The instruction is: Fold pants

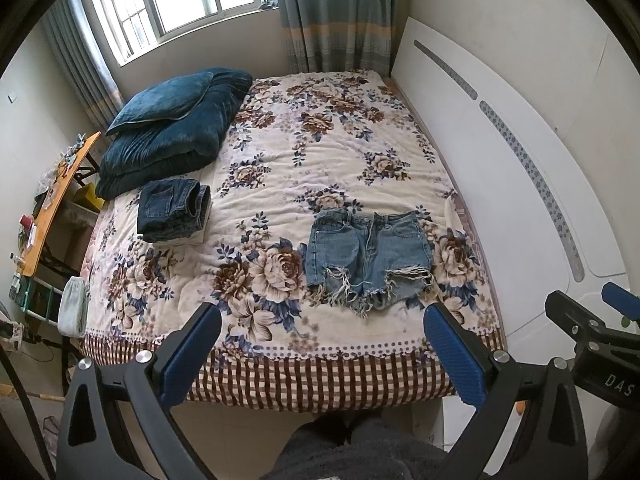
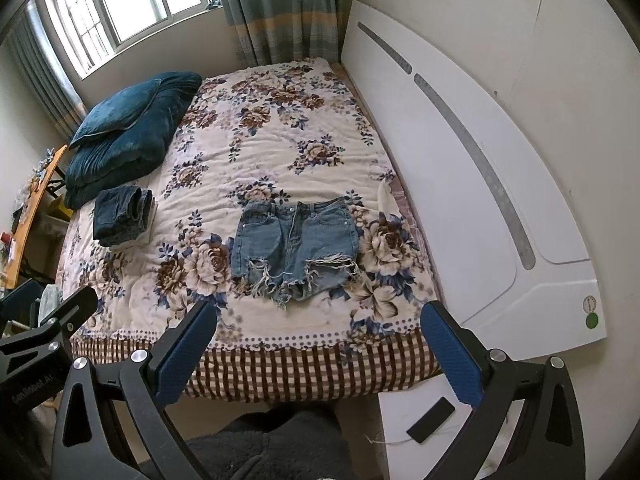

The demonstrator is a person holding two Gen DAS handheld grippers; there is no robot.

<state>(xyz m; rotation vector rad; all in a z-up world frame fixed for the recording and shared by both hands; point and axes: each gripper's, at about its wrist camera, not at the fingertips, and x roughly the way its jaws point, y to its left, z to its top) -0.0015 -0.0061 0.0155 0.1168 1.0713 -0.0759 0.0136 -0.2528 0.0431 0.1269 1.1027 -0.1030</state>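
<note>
Frayed denim shorts [image 1: 368, 252] lie flat, waistband away, on the floral bedspread [image 1: 280, 160] ahead of my left gripper [image 1: 320, 320] and right gripper [image 2: 318, 318], both spread wide and empty, presumably ready for folding.

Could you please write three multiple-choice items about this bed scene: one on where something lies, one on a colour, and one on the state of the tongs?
1. Where do the denim shorts lie?
A. Spread flat on the floral blanket near the bed's foot
B. On top of the blue pillow
C. On the floor

2. What colour is the pillow on the folded quilt?
A. White
B. Dark teal blue
C. Red

3. How do the left tongs and right tongs stand?
A. Both shut on the shorts
B. One open, one shut
C. Both open, holding nothing

Answers: 1 A, the shorts lie unfolded with frayed hems toward the foot edge; 2 B, it matches the quilt beneath; 3 C, both pairs of fingers stand wide apart, short of the bed.
</note>
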